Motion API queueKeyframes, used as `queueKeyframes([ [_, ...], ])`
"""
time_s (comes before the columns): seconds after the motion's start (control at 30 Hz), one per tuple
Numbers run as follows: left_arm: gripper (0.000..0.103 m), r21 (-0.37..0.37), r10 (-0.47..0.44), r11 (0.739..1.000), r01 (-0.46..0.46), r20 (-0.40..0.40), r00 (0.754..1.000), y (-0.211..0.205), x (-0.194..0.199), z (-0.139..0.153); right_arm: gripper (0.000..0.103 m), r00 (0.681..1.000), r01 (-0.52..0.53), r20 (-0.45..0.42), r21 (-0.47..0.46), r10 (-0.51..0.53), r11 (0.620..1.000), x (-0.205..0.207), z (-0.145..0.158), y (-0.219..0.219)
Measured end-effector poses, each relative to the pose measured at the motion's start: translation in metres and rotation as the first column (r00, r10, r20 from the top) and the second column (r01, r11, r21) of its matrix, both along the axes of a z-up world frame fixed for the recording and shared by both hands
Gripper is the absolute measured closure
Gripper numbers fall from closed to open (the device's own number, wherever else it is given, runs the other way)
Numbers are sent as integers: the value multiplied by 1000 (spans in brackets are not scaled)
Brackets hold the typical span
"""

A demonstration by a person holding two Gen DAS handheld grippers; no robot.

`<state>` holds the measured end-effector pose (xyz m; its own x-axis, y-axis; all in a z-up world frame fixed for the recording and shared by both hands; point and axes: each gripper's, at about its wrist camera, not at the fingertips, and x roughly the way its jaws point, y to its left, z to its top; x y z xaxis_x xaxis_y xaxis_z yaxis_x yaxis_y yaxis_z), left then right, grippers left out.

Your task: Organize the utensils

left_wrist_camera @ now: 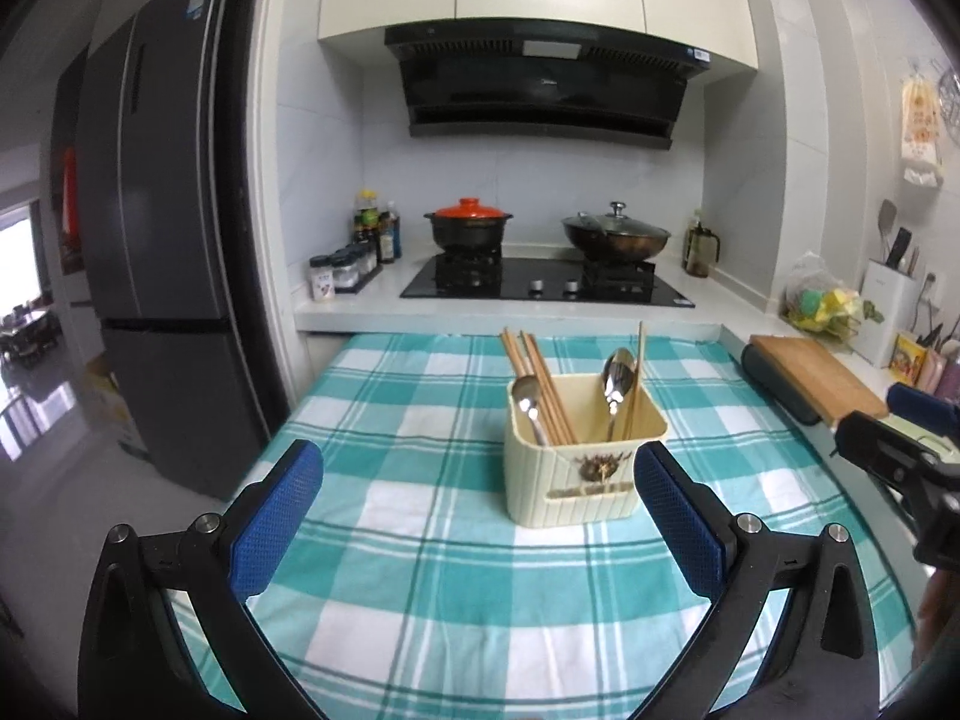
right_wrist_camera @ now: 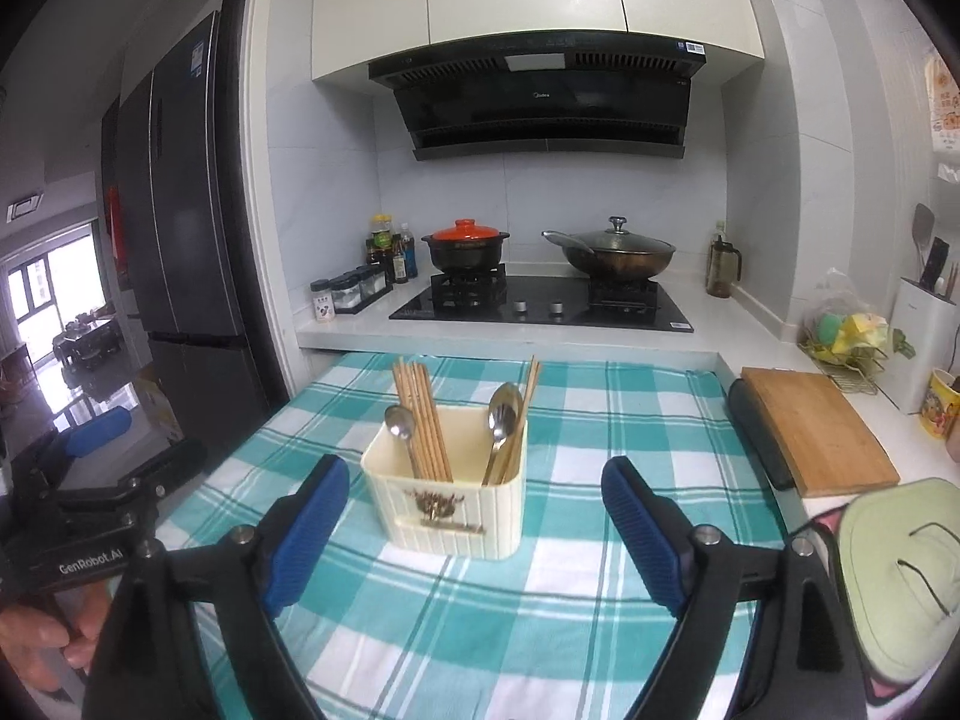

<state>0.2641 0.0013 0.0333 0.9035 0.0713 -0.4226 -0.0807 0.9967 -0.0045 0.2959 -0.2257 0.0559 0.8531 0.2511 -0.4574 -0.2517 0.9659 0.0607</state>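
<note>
In the left wrist view the left tongs (left_wrist_camera: 478, 516) are seen spread with nothing between them, and the cream holder (left_wrist_camera: 585, 468), with chopsticks (left_wrist_camera: 540, 387) and spoons (left_wrist_camera: 618, 378) upright inside, stands ahead on the checked tabletop (left_wrist_camera: 420, 600). In the right wrist view the right tongs (right_wrist_camera: 475, 531) are likewise spread and empty, so the utensils seem already sorted; any withdrawal is best kept clear of the holder (right_wrist_camera: 447, 504).

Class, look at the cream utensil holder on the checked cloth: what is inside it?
Inside the utensil holder stand wooden chopsticks and metal spoons, bowls upward. Their lower ends and the holder's bottom are hidden by its walls.
</note>
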Motion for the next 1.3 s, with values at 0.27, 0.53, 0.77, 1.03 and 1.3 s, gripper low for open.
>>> queueKeyframes([
  [0.27,0,72,-8,997,11,-42,999,-13,-40,-7,0,999,48,22,-29,-47,998,-65,-12,17],
  [0.53,0,40,-56,998,58,-44,997,-17,-63,4,0,996,81,31,-9,-81,997,-84,-8,16],
  [0.77,0,31,-17,999,19,-60,998,-16,-64,8,0,994,104,47,-43,-102,994,-98,-2,13],
  [1.03,0,7,-5,1000,6,-76,997,-8,-68,13,0,994,90,66,-57,-86,994,-108,6,17],
  [1.3,0,8,1,1000,0,-78,997,-6,-71,16,0,996,70,59,-49,-67,996,-112,7,19],
])
